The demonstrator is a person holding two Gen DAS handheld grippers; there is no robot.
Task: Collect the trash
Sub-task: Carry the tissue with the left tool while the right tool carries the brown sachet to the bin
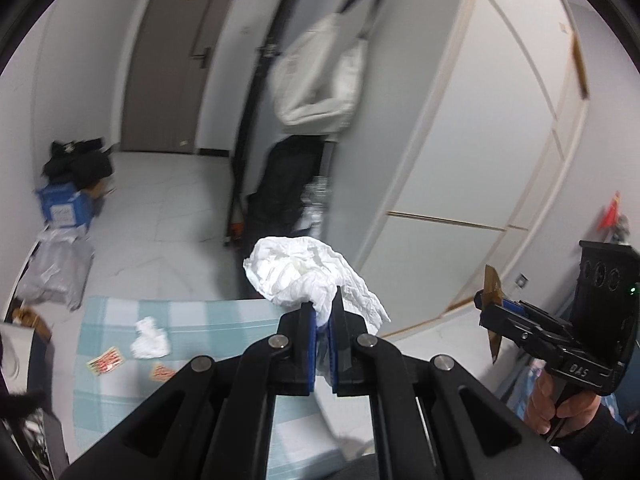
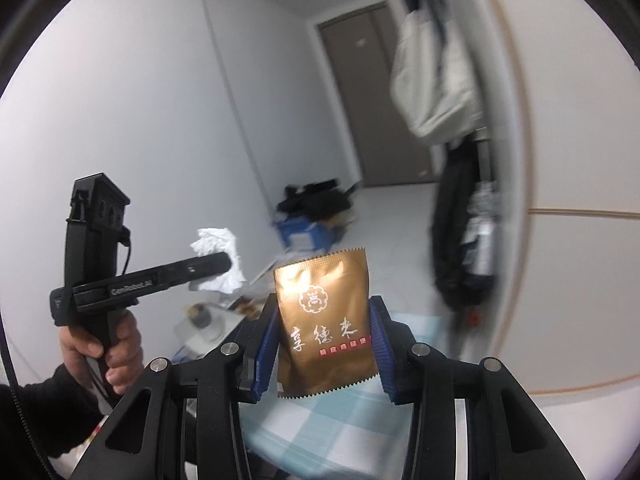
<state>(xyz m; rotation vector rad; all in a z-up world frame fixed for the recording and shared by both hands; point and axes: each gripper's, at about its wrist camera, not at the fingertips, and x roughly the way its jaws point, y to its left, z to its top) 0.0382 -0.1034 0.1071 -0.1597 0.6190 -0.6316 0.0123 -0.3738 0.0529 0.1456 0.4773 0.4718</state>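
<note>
Now tissue [image 1: 308, 276] sits pinched in left tool [image 1: 323, 320]

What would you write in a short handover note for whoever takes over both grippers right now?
Left gripper: shut on a crumpled white paper tissue, lifted.
Right gripper: shut on a gold foil snack packet, lifted.
Left on the pale blue checked cloth: a smaller crumpled white tissue and two small red-and-white wrappers.
Done: two pieces picked up. No bin in view; drop both, then fetch the rest.
</note>
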